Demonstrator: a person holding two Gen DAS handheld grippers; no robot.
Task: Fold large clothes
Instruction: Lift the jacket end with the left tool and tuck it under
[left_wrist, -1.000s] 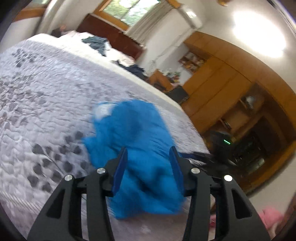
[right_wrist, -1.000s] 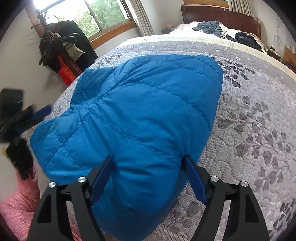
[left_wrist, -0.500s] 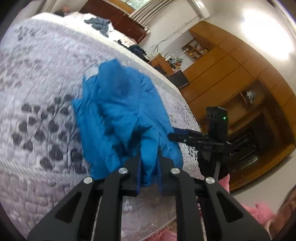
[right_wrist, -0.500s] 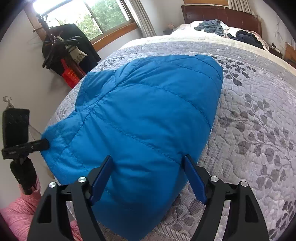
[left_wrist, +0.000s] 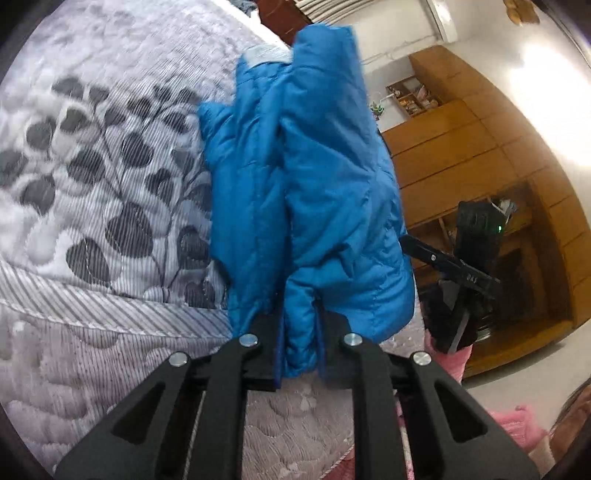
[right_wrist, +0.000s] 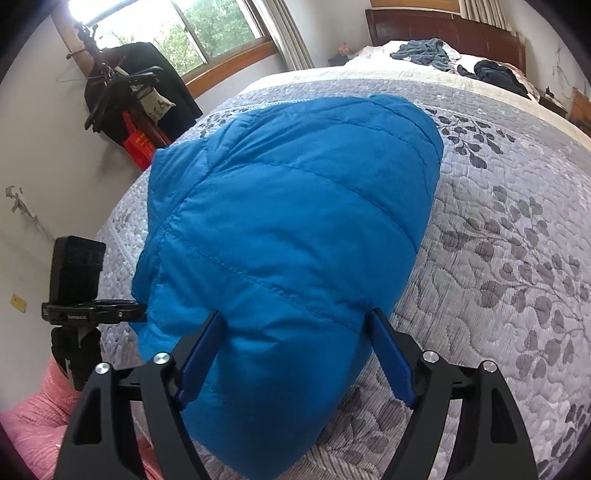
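jaws now clamped, blue jacket (left_wrist: 317, 192) lifted

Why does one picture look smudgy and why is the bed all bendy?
Left wrist view: the blue jacket and quilt are motion-smeared, and the ceiling light glares white. Right wrist view: sharp, the window is bright, and the fisheye lens curves the bed edge in both.
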